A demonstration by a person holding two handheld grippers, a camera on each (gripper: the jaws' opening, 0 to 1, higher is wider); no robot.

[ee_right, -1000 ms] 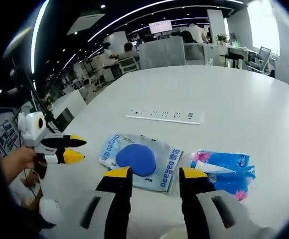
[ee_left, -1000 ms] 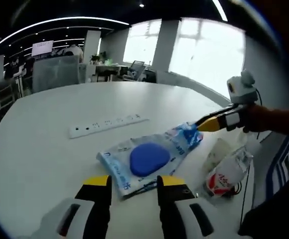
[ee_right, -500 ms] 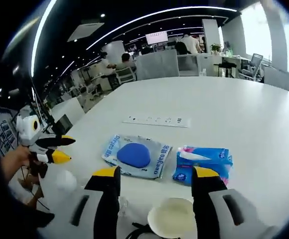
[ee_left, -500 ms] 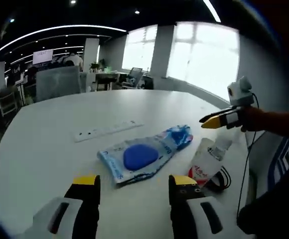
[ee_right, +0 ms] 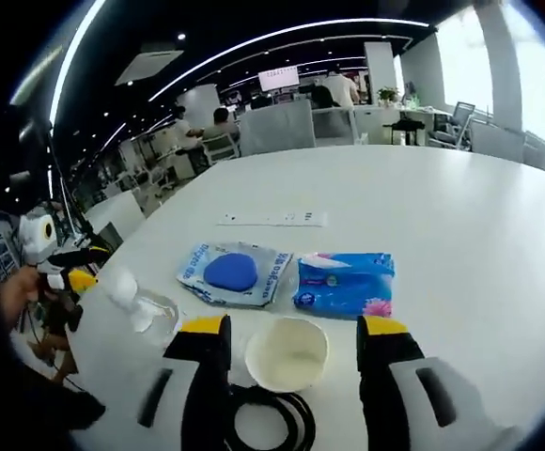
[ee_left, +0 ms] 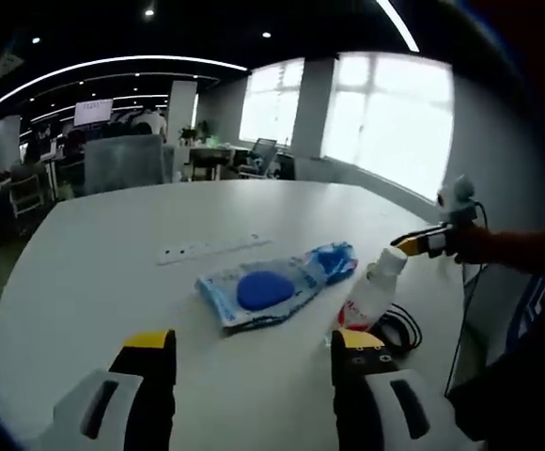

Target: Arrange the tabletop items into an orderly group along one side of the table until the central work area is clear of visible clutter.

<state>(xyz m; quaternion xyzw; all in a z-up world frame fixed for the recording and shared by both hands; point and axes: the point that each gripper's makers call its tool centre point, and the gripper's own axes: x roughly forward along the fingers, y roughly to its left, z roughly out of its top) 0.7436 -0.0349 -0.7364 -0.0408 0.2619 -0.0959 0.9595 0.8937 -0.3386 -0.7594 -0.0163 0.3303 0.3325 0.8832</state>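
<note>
Between spread jaws, bowl point(ee_right: 287, 352), cable point(ee_right: 263, 421)

Open-plan office, bright windows point(ee_left: 385, 117) (dark ceiling)

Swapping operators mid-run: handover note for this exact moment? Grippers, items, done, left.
Left gripper: open, holding nothing, hovering over bare table.
Right gripper: open, holding nothing, above the white bowl and coiled black cable.
Items: pouch with the blue oval lies flat beside the blue tissue pack; the clear bottle is to their left in the right gripper view. White power strip lies further up the table, apart from the rest.
Done: the loose items sit together near one edge of the table.
Left: tidy the group into a neat row; the cable looks loose.
</note>
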